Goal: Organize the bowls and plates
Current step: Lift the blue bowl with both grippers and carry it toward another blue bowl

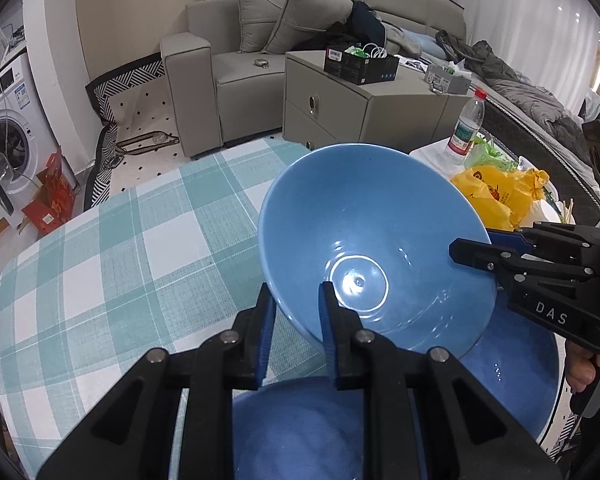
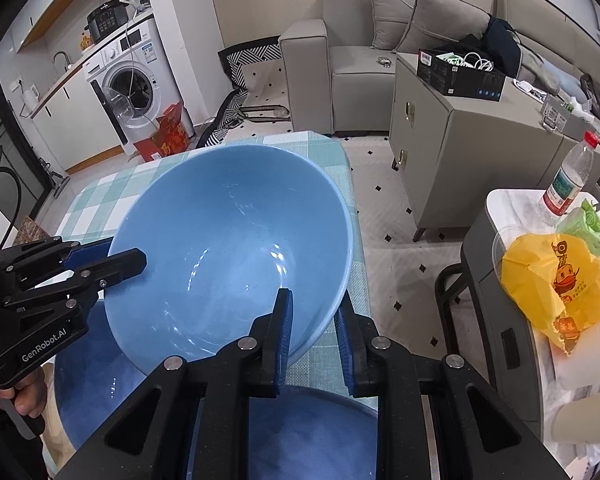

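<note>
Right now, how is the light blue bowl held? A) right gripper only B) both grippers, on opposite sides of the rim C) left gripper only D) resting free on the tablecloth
B: the left gripper and the right gripper each clamp the rim of the light blue bowl, on opposite sides.

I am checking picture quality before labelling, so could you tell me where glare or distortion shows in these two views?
Left wrist view: a bright ring of glare sits at the bottom of the blue bowl, and fisheye bending curves the checked tablecloth. Right wrist view: scattered glints streak the bowl's inside, a blown-out white patch at the right edge, dark vignette in every corner.
</note>
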The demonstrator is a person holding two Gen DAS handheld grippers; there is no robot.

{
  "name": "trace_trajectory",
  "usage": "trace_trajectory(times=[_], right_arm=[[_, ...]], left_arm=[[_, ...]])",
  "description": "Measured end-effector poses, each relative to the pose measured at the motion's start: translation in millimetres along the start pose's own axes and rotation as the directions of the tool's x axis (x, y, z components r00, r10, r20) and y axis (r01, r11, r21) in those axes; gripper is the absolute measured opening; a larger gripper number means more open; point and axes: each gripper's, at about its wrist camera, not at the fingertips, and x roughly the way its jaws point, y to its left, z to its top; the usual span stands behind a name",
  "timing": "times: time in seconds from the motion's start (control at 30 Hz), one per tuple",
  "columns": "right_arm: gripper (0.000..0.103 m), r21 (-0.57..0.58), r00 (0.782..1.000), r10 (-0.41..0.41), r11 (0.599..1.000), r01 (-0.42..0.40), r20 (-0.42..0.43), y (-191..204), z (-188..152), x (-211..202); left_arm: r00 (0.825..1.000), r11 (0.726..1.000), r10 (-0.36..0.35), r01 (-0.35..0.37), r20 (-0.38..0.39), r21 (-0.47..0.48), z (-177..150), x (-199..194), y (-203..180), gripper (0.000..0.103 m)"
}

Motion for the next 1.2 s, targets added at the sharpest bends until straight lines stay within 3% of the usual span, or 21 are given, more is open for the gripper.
trace_trajectory(times=[1.2], right_arm=[[0.021,-0.052,0.987,-0.016,0.998,0.025,0.159,35,-8,-115]], left_arm=[[0.986,1.000,0.015,-0.017,0.166,0.009,-6,-100,-14,0.020]])
